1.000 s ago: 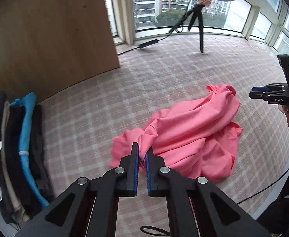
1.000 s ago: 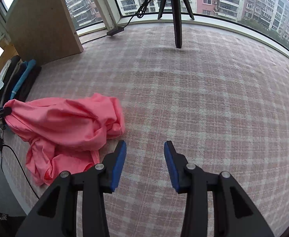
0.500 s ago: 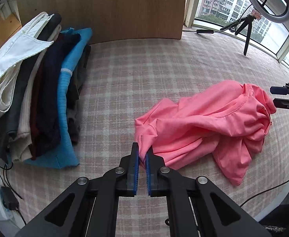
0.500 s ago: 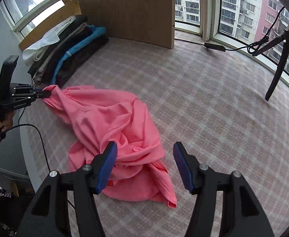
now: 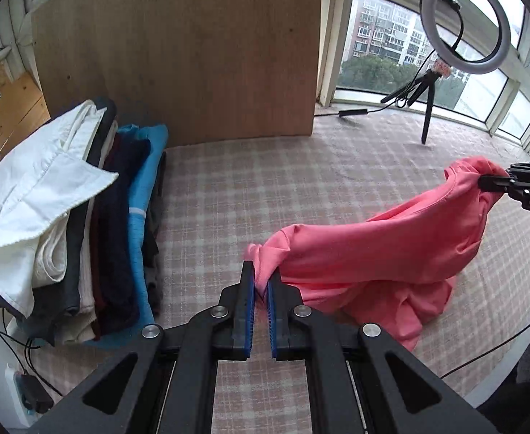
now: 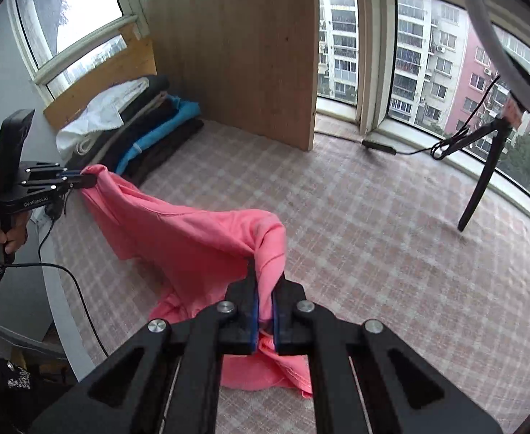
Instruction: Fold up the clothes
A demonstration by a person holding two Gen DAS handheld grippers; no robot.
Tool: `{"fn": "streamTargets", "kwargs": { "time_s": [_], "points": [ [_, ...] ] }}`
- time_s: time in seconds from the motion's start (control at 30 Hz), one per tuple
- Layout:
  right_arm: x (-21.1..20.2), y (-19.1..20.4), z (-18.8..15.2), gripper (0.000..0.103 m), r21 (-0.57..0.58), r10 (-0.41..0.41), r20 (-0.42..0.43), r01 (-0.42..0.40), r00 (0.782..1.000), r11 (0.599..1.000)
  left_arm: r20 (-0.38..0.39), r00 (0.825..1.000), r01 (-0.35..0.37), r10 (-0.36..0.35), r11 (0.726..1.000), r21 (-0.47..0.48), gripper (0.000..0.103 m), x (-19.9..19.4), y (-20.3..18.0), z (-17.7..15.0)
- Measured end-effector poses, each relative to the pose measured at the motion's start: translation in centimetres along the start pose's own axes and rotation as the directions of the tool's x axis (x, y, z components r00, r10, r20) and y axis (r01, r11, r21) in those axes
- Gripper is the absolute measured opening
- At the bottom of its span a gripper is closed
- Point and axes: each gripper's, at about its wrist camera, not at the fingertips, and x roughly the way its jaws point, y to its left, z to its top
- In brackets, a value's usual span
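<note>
Both tongs, left [image 5: 260, 282] and right [image 6: 265, 298], are clamped on the pink shirt [image 5: 380, 246]; its lower folds hide behind the right tongs.

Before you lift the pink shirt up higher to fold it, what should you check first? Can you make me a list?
1. Left gripper pinching the pink shirt: ok, cloth sits between its shut fingers.
2. Right gripper pinching the shirt: ok, shut on a bunched fold.
3. Shirt off the checked cloth: not ok, its lower part lies crumpled there.
4. Shirt spread flat between the grippers: not ok, it sags and is twisted.
5. Shirt clear of the folded pile: ok, a gap shows.
6. Which parts are held, shoulders or hem: cannot tell.
</note>
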Motion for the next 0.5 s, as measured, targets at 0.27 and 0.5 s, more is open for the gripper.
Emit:
{"fn": "streamTargets", "kwargs": {
  "time_s": [0.27, 0.5],
  "points": [
    [-3.8, -4.1, 2.6, 0.022, 0.081, -0.389, 0.003, 0.388, 0.921, 0.918, -0.097, 0.911, 0.412, -0.402, 0.902, 0.132, 0.011, -2.7, -11.6, -1.5],
    [-5.1, -7.3, -7.7, 0.046, 0.351, -0.391, -0.164, 0.424, 0.906, 0.835, -0.236, 0.933, 0.330, -0.272, 0.907, 0.261, 0.014, 0.2, -13.6, -8.5]
  ]
}}
